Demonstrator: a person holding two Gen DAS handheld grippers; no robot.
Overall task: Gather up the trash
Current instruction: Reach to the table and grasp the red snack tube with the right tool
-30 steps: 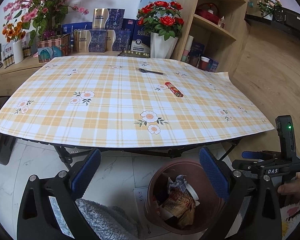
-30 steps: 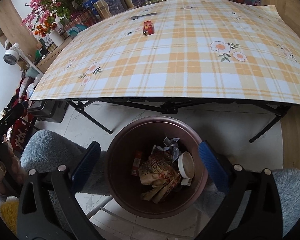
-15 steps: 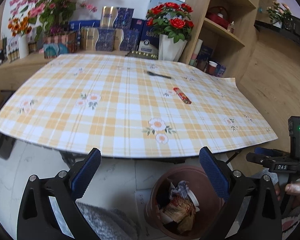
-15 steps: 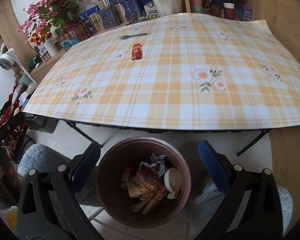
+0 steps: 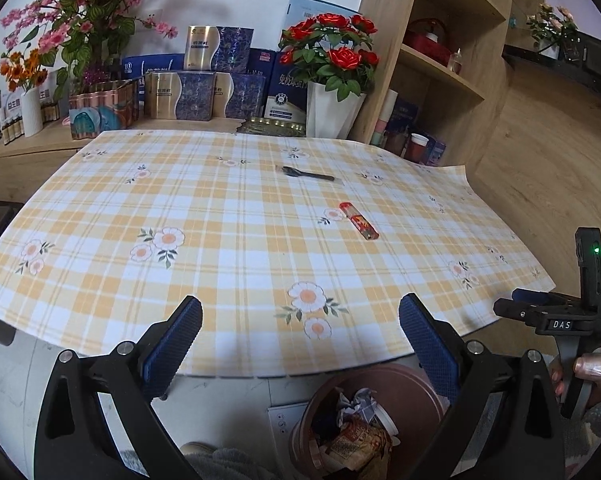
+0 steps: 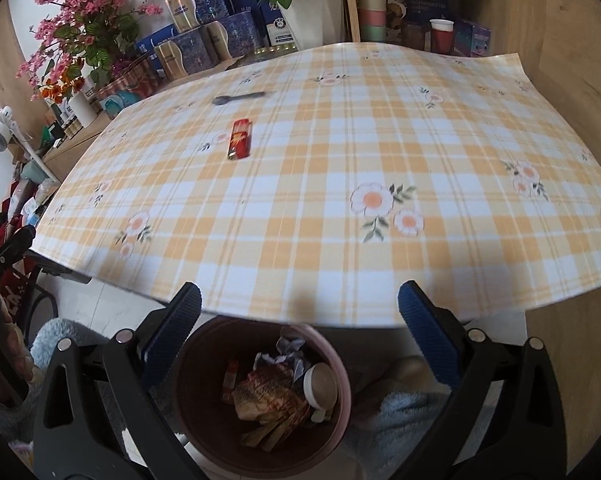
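A red wrapper (image 5: 358, 221) (image 6: 239, 138) lies on the plaid tablecloth (image 5: 220, 240) (image 6: 380, 140), with a black spoon (image 5: 308, 173) (image 6: 238, 98) farther back. A brown trash bin (image 5: 380, 384) (image 6: 260, 396) holding crumpled wrappers and a small cup stands on the floor below the table's near edge. My left gripper (image 5: 300, 340) is open and empty above the table edge. My right gripper (image 6: 299, 332) is open and empty over the bin, and its body (image 5: 568, 320) shows at the right of the left wrist view, held by a hand.
Behind the table a low shelf carries flower vases (image 5: 332, 116), gift boxes (image 5: 198, 80) and bottles. A wooden shelving unit (image 5: 440, 60) with cups stands at the back right. A fluffy grey-blue fabric (image 6: 48, 340) lies beside the bin.
Both grippers have risen and tilted up from the bin toward the table, so the tabletop now fills more of each view. Both stay open and empty.
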